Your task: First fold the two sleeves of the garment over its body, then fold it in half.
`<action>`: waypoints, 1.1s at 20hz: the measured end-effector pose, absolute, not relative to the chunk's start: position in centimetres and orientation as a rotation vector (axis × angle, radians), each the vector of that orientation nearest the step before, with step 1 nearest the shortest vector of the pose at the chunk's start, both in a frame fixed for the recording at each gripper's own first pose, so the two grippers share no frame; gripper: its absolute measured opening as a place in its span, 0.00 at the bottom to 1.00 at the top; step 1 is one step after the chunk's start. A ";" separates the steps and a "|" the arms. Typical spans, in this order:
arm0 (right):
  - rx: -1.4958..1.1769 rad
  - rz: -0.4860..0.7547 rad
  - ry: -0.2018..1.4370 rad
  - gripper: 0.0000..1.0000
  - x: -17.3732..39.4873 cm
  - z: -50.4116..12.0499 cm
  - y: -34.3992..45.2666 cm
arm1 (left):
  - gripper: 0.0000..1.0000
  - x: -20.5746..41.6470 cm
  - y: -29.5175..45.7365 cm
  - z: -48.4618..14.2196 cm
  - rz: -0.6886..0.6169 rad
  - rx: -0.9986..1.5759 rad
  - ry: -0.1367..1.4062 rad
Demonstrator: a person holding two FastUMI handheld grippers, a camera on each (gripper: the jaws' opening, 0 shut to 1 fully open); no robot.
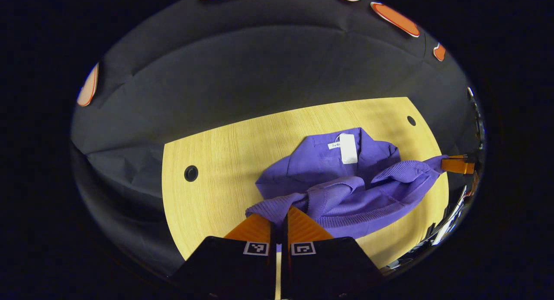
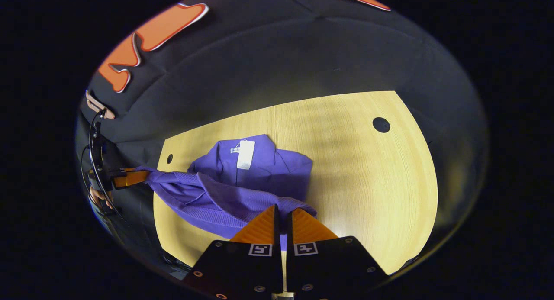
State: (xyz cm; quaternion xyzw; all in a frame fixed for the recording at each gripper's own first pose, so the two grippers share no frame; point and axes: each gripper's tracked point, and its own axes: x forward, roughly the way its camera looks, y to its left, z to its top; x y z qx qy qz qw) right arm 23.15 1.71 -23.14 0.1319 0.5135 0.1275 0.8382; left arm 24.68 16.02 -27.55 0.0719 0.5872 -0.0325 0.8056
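Both grippers were down low over the table [image 1: 216,153], each pointing forward and a bit downward at the purple sweater [image 1: 329,174]. In the left gripper view, the left gripper [image 1: 279,215] had its two fingers pinched nearly together on a ribbed corner of the sweater's hem, the knit bunching right at the fingertips and spreading off to the right of them. Same story in the right gripper view: the right gripper [image 2: 283,213] was clamped on the other ribbed corner, cloth sitting right at its tips and trailing away to the left. You could spot each gripper from the other one's camera too, off at the far side with the stretched hem running out to it, and a bit of a hand [image 2: 100,198] behind the left one. The hem edge looked lifted and pulled taut between the two, while the rest of the sweater lay rumpled on the wood ahead of the fingers, a white tag [image 1: 348,148] on top near the neck end. A few dark round holes [image 2: 381,125] sat in the tabletop, well away from the fingers.
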 end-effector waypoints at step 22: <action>0.345 0.170 0.665 0.61 27.2 -14.5 1.9 | 0.98 28.0 17.5 -18.0 0.125 0.138 0.666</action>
